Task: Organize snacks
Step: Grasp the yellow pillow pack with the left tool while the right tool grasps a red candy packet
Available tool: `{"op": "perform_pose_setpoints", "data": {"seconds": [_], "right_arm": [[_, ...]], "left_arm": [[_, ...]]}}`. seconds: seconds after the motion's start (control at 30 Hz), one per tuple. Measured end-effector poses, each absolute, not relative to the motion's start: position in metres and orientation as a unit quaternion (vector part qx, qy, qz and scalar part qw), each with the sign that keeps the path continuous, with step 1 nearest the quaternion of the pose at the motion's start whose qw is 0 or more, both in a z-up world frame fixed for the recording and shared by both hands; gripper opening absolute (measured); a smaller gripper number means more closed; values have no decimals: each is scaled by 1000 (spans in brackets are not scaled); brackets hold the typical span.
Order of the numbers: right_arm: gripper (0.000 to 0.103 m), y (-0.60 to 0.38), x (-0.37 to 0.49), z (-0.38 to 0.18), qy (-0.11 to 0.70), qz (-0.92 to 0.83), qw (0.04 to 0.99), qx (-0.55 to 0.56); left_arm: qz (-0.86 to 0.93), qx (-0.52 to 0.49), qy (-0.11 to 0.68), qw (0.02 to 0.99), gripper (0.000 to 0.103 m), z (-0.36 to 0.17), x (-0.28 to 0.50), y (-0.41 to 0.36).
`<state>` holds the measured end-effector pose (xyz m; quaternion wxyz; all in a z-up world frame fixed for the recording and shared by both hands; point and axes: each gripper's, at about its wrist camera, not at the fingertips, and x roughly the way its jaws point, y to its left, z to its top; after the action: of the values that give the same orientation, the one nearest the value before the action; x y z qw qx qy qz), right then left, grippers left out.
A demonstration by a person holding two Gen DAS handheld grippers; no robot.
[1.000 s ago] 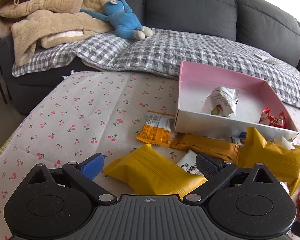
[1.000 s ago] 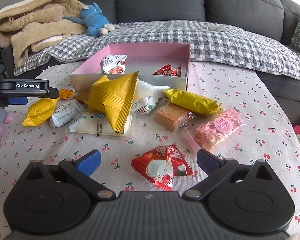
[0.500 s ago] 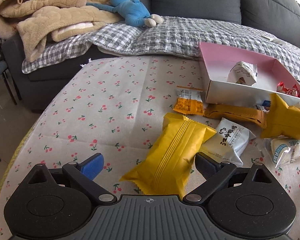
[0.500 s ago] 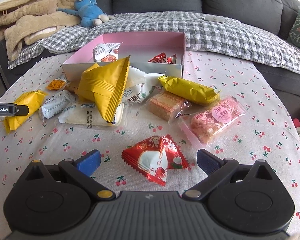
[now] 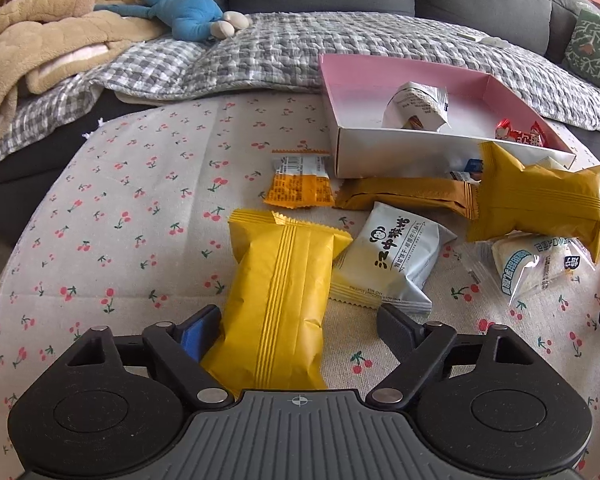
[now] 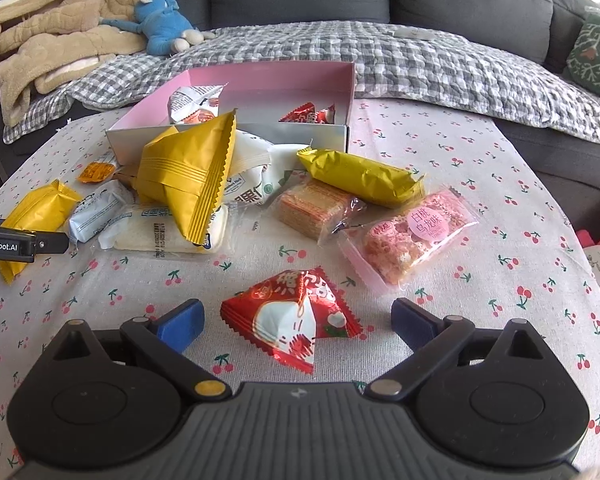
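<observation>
My left gripper [image 5: 298,328] is open, its fingers on either side of a yellow snack pack [image 5: 278,300] lying on the cherry-print tablecloth; the left finger touches the pack. My right gripper [image 6: 296,318] is open around a red triangular snack [image 6: 290,316] on the cloth. A pink box [image 5: 440,80] holds a white pack [image 5: 416,106] and a red pack [image 5: 518,134]; it also shows in the right wrist view [image 6: 260,80]. Several other snacks lie in front of the box.
A white monkey-print pack [image 5: 392,256], an orange pack [image 5: 300,182], a large gold bag [image 6: 192,176], a wafer pack [image 6: 316,208] and a pink pack [image 6: 412,236] lie loose. A sofa with a checked blanket [image 6: 420,56] and a blue plush toy [image 5: 188,8] stands behind the table.
My left gripper has swung left and come down around the yellow pack. My right gripper has moved closer to the red triangular snack, which now sits between its fingers.
</observation>
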<state>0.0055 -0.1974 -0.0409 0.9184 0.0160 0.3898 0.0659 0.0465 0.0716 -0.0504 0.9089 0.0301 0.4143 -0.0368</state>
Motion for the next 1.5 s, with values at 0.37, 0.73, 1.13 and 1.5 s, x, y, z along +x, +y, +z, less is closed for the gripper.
{"op": "perform_pose_setpoints", "data": {"seconds": [0.37, 0.73, 1.13, 1.5], "right_arm": [[71, -191, 7, -39, 383, 78, 920, 0], [34, -188, 7, -35, 380, 93, 920, -6], [33, -186, 5, -21, 362, 106, 926, 3], [33, -202, 24, 11, 324, 85, 941, 38]], "left_arm": [[-25, 17, 411, 911, 42, -43, 46, 77], [-11, 5, 410, 912, 38, -36, 45, 81], [-13, -10, 391, 920, 37, -17, 44, 81], [-31, -31, 362, 931, 37, 14, 58, 65]]}}
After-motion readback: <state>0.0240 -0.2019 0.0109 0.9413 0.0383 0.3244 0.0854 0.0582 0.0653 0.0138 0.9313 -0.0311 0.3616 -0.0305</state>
